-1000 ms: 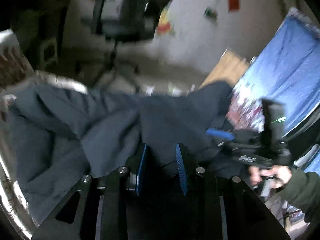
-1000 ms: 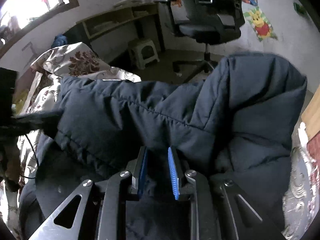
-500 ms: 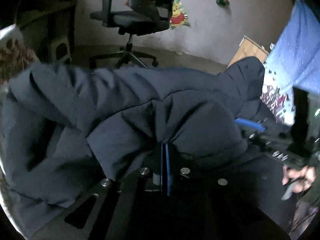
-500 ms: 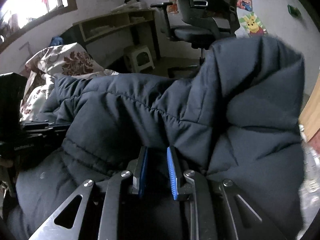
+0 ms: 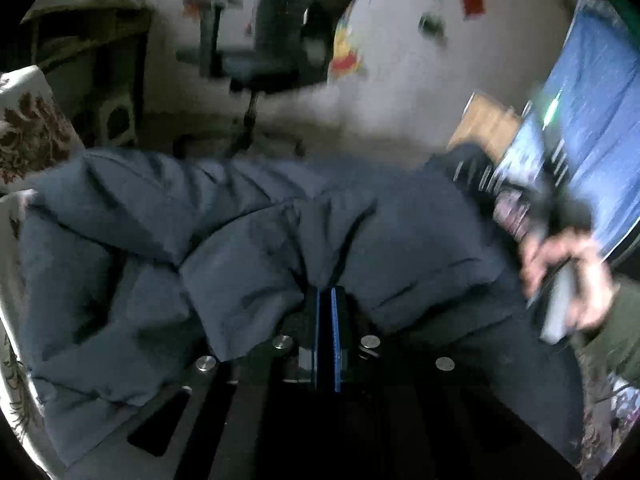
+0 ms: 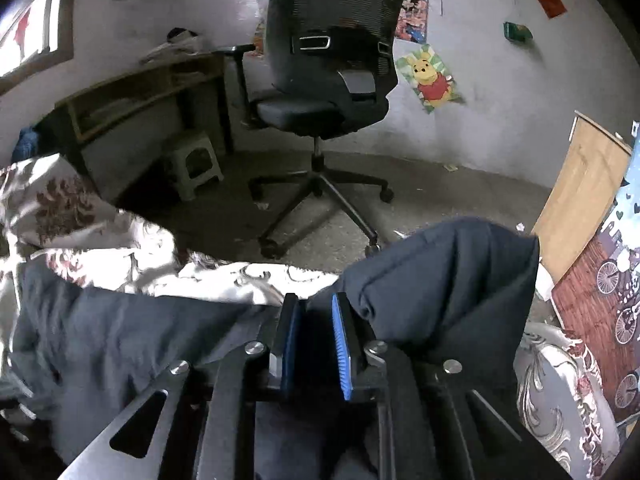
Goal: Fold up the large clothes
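A lived-in bedroom that doubles as a study.

A floral bedspread (image 6: 100, 236) covers a bed in the near foreground, with a dark jacket (image 6: 440, 280) lying on it. Beyond it, a mesh office chair (image 6: 332, 72) stands on a bare floor (image 6: 440, 192). At far left are a wooden desk (image 6: 132, 96) with a small stool (image 6: 196, 164) beside it and a window (image 6: 28, 32). A Winnie-the-Pooh poster (image 6: 430, 78) and other pictures are stuck on the far wall (image 6: 500, 92). A board (image 6: 584, 192) leans at right.
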Demonstrator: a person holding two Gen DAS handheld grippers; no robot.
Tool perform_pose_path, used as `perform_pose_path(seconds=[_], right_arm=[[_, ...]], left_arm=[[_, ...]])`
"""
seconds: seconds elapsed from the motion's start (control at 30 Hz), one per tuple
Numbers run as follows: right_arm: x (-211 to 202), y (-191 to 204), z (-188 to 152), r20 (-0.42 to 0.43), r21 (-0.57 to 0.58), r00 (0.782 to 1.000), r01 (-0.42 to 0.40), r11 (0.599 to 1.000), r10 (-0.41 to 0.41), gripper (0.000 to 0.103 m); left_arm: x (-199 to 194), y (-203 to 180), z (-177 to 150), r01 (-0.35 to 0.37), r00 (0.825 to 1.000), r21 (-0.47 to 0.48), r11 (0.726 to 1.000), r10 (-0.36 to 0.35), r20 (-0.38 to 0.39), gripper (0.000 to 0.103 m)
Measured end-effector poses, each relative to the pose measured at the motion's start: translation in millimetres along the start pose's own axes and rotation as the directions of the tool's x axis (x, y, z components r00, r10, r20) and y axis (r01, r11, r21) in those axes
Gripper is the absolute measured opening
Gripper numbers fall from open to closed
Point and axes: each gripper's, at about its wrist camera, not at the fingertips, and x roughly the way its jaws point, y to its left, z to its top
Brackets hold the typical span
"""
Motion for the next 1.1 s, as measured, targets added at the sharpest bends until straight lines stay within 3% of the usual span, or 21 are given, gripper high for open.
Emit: perform_pose_path(seconds=[0.1, 0.17, 0.27, 0.4, 0.53, 0.7, 0.8, 0.87, 0.97, 1.03, 1.1], right_arm=[[-3, 2, -14, 0.024, -0.026, 1.0, 0.014, 1.0, -0.013, 0.016], [-2, 0, -18, 0.026, -0.003, 1.0, 0.006, 1.0, -0.006, 0.016], [0, -9, -22, 0.021, 0.041, 1.0, -0.013, 0.999, 0.013, 0.015], [4, -21, -28, 0.027, 0.135, 0.997, -0.081, 0.988, 0.078, 0.014], [4, -35, -42, 0.057, 0.245, 0.991, -0.132, 0.96, 0.122, 0.011], [6, -42, -41, 0.031, 0.297, 0.986, -0.164, 0.941, 0.162, 0.01], [-16, -29, -28, 0.056, 0.186, 0.992, -0.123, 0.975, 0.115, 0.013], [-32, -18, -19, 0.111, 0.103, 0.989, -0.106, 0.989, 0.094, 0.013], [-43, -9, -1, 0.174, 0.017, 0.983, -0.057, 0.998, 0.053, 0.014], [-35, -18, 7, 0.158, 0.074, 0.987, -0.035, 0.997, 0.023, 0.014], [-17, -36, 6, 0.082, 0.169, 0.996, 0.01, 0.986, -0.024, 0.014]], left_arm=[[-26, 14, 8, 0.003, 0.989, -0.047, 0.999, 0.004, 0.146, 0.005], [-25, 31, 24, -0.026, 0.985, -0.122, 0.992, 0.047, 0.166, 0.005], [-1, 61, 44, -0.092, 0.991, -0.246, 0.965, 0.114, 0.077, 0.005], [25, 87, 43, -0.113, 0.994, -0.339, 0.934, 0.105, -0.042, 0.005], [48, 99, 28, -0.108, 0.993, -0.405, 0.908, 0.077, -0.091, 0.005], [45, 99, 33, -0.138, 0.989, -0.384, 0.913, 0.108, -0.099, 0.004], [19, 83, 34, -0.148, 0.989, -0.343, 0.928, 0.149, -0.024, 0.004], [1, 64, 33, -0.118, 0.988, -0.268, 0.956, 0.141, 0.069, 0.005], [-1, 38, 37, -0.036, 0.991, -0.172, 0.984, 0.056, 0.118, 0.005], [7, 27, 37, 0.024, 0.996, -0.145, 0.989, -0.011, 0.086, 0.005], [19, 21, 34, 0.046, 0.999, -0.133, 0.99, -0.043, 0.029, 0.005]])
